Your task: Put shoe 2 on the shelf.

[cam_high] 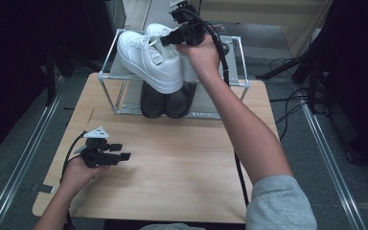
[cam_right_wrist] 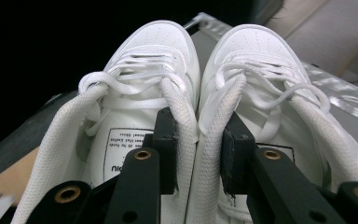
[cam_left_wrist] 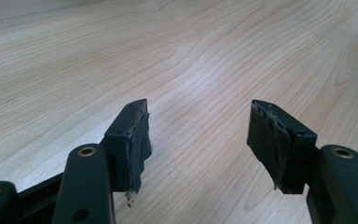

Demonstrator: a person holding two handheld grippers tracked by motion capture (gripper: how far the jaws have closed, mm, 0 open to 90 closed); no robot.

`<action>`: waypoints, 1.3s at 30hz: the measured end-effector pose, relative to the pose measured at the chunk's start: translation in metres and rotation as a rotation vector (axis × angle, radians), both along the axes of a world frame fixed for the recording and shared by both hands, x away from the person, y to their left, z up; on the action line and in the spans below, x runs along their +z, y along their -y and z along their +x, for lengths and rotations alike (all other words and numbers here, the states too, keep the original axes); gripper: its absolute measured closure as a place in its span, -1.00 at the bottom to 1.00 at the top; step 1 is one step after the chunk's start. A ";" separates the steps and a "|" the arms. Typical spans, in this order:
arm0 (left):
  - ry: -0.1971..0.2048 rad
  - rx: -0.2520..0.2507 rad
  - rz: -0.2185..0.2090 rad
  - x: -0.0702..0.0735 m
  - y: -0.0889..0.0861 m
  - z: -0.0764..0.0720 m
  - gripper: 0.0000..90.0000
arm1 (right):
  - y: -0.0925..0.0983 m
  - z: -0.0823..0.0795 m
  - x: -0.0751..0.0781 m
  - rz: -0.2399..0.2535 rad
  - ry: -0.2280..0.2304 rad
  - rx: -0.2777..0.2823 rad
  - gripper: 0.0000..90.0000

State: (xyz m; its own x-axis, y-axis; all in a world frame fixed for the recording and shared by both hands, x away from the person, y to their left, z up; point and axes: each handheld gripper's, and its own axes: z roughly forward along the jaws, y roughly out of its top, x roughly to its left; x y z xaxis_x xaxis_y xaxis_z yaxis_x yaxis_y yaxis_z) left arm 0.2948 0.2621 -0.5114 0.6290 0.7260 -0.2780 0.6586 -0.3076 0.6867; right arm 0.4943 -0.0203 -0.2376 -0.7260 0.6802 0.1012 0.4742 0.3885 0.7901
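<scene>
Right gripper (cam_right_wrist: 196,154): jaws pinched on inner collar walls of both white leather lace-up sneakers (cam_right_wrist: 191,93), one jaw inside each shoe, so the pair is carried as one. In high view the pair (cam_high: 148,57) hangs tilted, toes to the left, above top level of clear-framed two-tier shoe rack (cam_high: 106,67); dark shoes (cam_high: 165,100) sit on lower tier. Step, as judged: placing pair on top shelf. Next: level soles over shelf, lower, then release. Left gripper (cam_left_wrist: 198,140) jaws apart, nothing between, low over pale wood tabletop (cam_left_wrist: 191,56).

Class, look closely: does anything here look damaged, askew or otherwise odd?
Yes: the padding on the left gripper fingers is frayed, with peeling, ragged edges. The white shoes are tilted because the right gripper holds them.
</scene>
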 end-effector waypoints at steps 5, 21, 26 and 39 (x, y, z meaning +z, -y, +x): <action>0.003 -0.010 0.002 0.000 0.001 0.000 -0.13 | -0.012 0.023 0.001 -0.021 -0.001 -0.133 0.62; 0.015 -0.039 -0.022 0.003 0.002 0.000 -0.12 | -0.051 0.059 -0.017 -0.044 -0.002 -0.461 0.61; 0.019 -0.048 -0.025 0.004 0.003 0.000 -0.12 | -0.060 0.064 -0.023 -0.023 -0.032 -0.526 0.60; 0.019 -0.056 -0.013 0.004 0.006 0.000 -0.12 | -0.073 0.060 -0.028 -0.019 -0.071 -0.522 0.44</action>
State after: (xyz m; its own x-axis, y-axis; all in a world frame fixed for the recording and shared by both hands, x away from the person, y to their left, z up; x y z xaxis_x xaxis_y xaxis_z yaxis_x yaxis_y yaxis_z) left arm 0.2950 0.2562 -0.5074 0.6738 0.6859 -0.2749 0.6275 -0.3346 0.7031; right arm 0.5539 0.0525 -0.2657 -0.2822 0.9516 0.1217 0.6606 0.1008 0.7439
